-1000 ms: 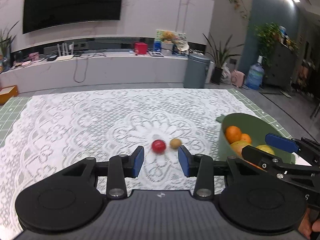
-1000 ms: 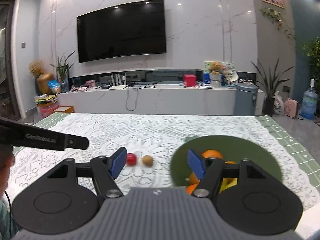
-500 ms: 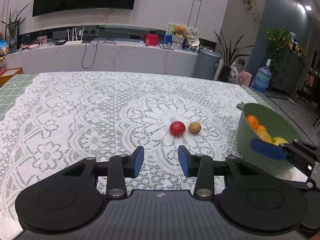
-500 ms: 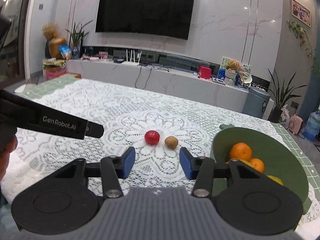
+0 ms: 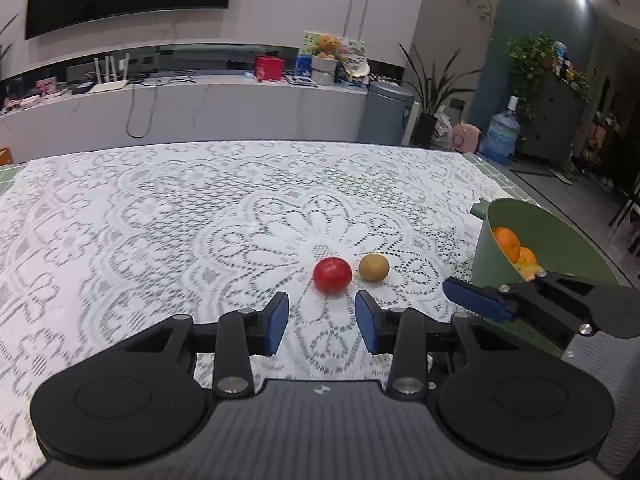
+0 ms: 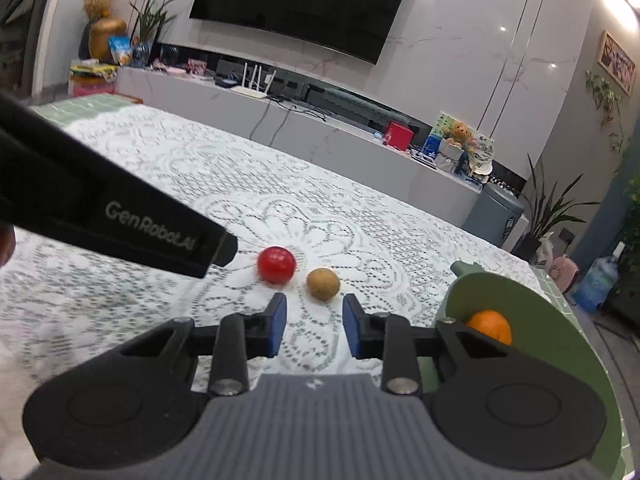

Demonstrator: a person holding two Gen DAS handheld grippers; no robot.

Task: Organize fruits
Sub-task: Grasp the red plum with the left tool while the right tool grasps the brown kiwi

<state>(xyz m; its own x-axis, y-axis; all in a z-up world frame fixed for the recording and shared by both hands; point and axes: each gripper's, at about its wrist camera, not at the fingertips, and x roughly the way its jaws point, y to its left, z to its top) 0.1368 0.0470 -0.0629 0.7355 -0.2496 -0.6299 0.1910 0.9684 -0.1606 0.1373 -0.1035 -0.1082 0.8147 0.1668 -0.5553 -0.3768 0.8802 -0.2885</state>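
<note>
A red round fruit [image 5: 332, 275] and a brown kiwi-like fruit [image 5: 373, 267] lie side by side on the white lace tablecloth [image 5: 160, 216]. A green bowl [image 5: 560, 240] at the right holds oranges [image 5: 507, 242] and a yellow fruit. My left gripper [image 5: 322, 322] is open and empty, just short of the red fruit. My right gripper [image 6: 313, 322] is open and empty, just short of the kiwi [image 6: 323, 284], with the red fruit [image 6: 276, 264] to its left and the bowl [image 6: 552, 320] to its right.
The left gripper's body [image 6: 120, 216] crosses the right wrist view at the left. The right gripper's finger [image 5: 476, 300] shows in the left wrist view before the bowl. A TV console [image 5: 200, 104] stands beyond the table's far edge.
Both grippers have moved forward and down toward the two fruits, which now look larger and closer. The right gripper's jaws have narrowed since a second ago. The fruits have not moved.
</note>
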